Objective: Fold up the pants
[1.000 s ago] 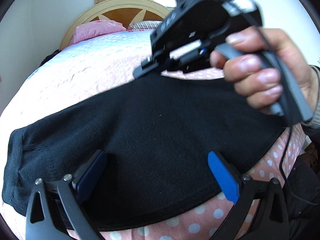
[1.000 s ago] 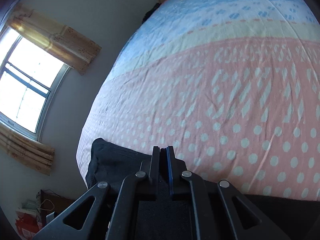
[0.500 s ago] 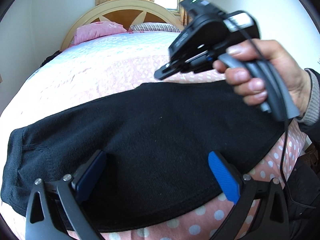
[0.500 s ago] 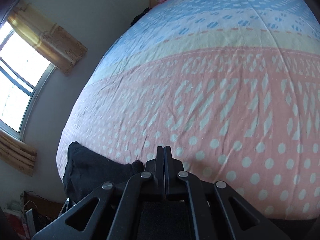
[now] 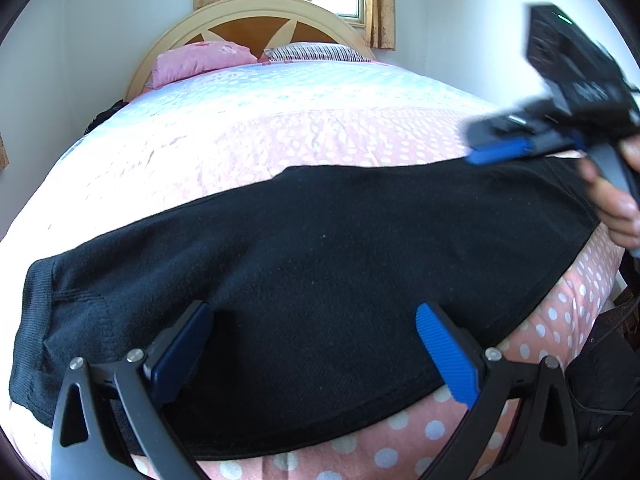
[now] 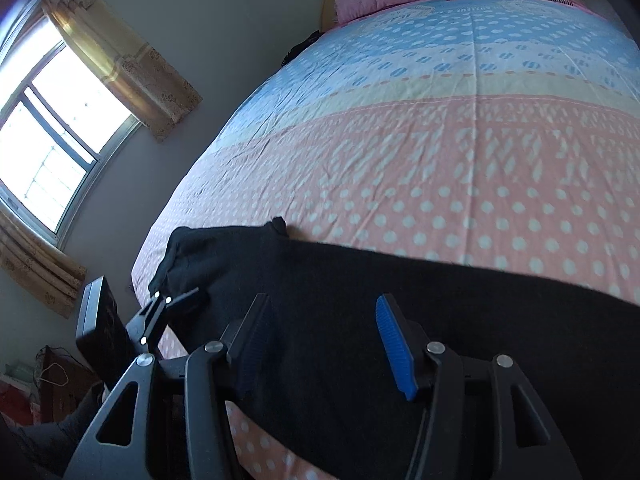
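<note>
We note right gripper [image 6: 320,344], clamped on cloth edge half second ago, now spread wide, holding nothing, drawn off toward right end. Left gripper [image 5: 312,354] unchanged: fingers wide apart over pants [image 5: 320,280], gripping nothing. Pants lie flat across bed [image 5: 320,128] near edge. We judge fold laid and released; next fold pending.

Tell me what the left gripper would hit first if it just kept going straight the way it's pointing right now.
Most likely the black pants. The left gripper is open just over them, and the fabric fills the space ahead of its fingers. Beyond lies the polka-dot bedspread. Depth is unclear, so it may already be brushing the cloth.
</note>
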`<state>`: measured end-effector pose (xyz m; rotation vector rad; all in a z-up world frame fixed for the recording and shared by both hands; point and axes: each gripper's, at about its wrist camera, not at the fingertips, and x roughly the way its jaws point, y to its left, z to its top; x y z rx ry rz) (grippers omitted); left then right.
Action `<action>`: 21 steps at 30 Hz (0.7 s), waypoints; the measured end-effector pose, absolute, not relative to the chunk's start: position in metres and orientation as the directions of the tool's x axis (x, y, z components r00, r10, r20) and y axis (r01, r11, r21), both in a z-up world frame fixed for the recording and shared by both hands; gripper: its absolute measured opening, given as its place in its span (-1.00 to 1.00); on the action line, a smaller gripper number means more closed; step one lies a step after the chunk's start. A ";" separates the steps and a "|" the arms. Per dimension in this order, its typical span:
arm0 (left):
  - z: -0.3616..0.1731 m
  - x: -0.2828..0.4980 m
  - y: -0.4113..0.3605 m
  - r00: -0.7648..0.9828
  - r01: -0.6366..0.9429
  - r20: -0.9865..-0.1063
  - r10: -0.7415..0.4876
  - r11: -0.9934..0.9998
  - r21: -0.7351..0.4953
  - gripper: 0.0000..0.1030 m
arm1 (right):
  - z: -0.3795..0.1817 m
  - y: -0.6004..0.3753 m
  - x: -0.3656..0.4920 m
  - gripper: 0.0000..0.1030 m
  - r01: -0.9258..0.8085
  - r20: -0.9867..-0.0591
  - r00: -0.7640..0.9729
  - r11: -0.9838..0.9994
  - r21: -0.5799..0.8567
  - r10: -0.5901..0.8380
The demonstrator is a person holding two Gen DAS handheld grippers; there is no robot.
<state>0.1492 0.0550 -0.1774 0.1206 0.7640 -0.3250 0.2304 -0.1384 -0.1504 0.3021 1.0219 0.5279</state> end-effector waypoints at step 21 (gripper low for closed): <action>-0.146 0.145 -0.009 0.696 0.397 -0.657 -0.290 0.918 0.016 1.00 | -0.163 -0.229 0.142 0.10 -0.229 -0.707 0.494 0.860 0.456 0.506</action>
